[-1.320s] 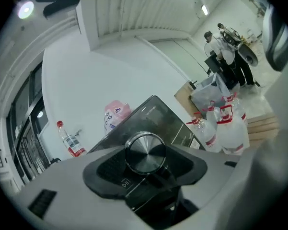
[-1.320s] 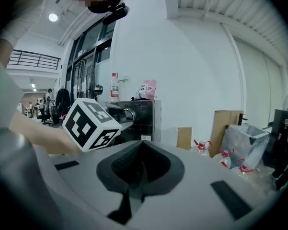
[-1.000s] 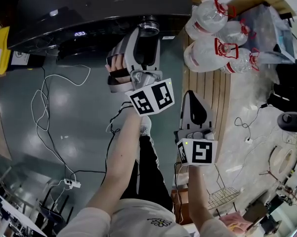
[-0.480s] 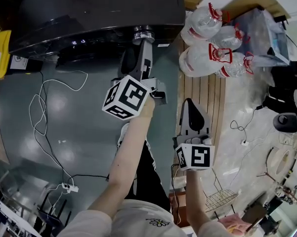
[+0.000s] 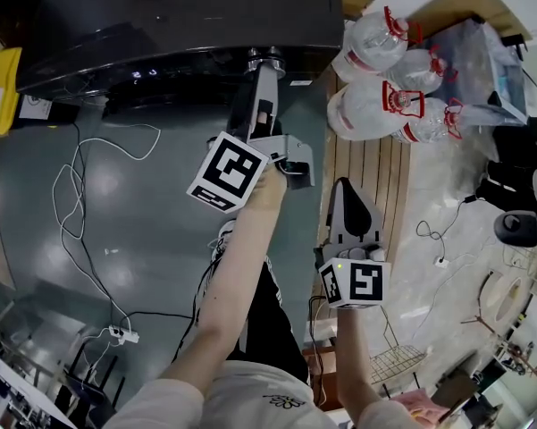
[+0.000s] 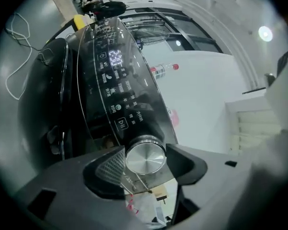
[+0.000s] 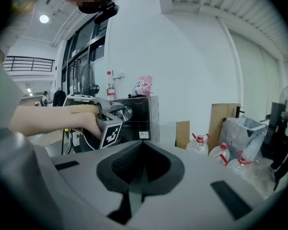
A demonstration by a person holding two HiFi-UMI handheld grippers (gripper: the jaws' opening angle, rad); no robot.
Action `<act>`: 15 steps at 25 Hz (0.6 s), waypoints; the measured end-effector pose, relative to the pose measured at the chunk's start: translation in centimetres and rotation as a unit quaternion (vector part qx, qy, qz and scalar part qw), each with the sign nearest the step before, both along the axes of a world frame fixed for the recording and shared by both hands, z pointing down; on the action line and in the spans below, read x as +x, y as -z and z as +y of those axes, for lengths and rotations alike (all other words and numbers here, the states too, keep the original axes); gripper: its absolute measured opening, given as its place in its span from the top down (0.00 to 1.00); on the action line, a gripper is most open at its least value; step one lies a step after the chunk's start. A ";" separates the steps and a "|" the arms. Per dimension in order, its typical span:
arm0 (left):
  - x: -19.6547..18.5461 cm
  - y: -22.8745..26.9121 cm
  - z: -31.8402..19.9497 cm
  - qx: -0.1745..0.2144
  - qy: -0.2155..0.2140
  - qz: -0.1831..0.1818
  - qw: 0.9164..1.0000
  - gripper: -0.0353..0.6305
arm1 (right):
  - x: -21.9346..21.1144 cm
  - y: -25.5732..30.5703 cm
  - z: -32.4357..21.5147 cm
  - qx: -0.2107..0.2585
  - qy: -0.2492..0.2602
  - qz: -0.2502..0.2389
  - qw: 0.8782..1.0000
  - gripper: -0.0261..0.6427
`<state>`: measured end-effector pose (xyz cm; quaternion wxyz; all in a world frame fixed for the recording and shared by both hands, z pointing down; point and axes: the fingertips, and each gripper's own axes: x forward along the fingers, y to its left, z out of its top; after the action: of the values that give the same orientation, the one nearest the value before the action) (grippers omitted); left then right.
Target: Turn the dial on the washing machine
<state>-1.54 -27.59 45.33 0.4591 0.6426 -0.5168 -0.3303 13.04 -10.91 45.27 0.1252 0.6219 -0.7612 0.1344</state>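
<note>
Jaws of left gripper (image 6: 144,164) pinching dial (image 6: 145,155), those of right gripper (image 7: 142,153) pressed together, over grey floor (image 5: 116,231)

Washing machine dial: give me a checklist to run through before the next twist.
1. The dial sits between the left gripper's jaws: ok.
2. The jaws are closed on the dial's rim from both sides: ok.
3. The washing machine is powered, and its display shows lit digits: ok.
4. The right gripper is shut, empty and held back from the machine: ok.
5. The water bottles stand beside the machine, apart from the left gripper: ok.
6. Which programme the dial is set to: cannot tell, since no pointer mark is readable.
</note>
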 end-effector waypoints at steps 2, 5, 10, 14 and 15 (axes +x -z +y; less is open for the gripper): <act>0.1 0.2 0.0 0.008 -0.014 -0.072 0.997 0.56 | -0.2 -0.1 -0.1 0.000 0.007 0.003 1.000 0.95; 0.4 0.7 0.0 0.023 -0.042 -0.190 0.981 0.56 | -0.5 -0.2 -0.1 0.001 0.010 0.003 1.000 0.95; 0.6 1.1 -0.3 0.048 -0.059 -0.309 0.948 0.56 | -0.7 -0.5 -0.2 -0.003 0.005 -0.002 1.000 0.95; 0.8 1.1 -0.3 0.062 -0.065 -0.388 0.917 0.56 | -0.4 -0.9 0.0 -0.005 -0.001 0.000 1.000 0.95; 0.9 1.2 -0.3 0.064 -0.065 -0.397 0.913 0.56 | -0.3 -1.0 0.0 -0.006 -0.002 0.000 1.000 0.95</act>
<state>-0.65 -27.87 44.16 0.1948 0.7808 -0.5915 -0.0497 12.69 -10.90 46.26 0.1287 0.6226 -0.7593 0.1388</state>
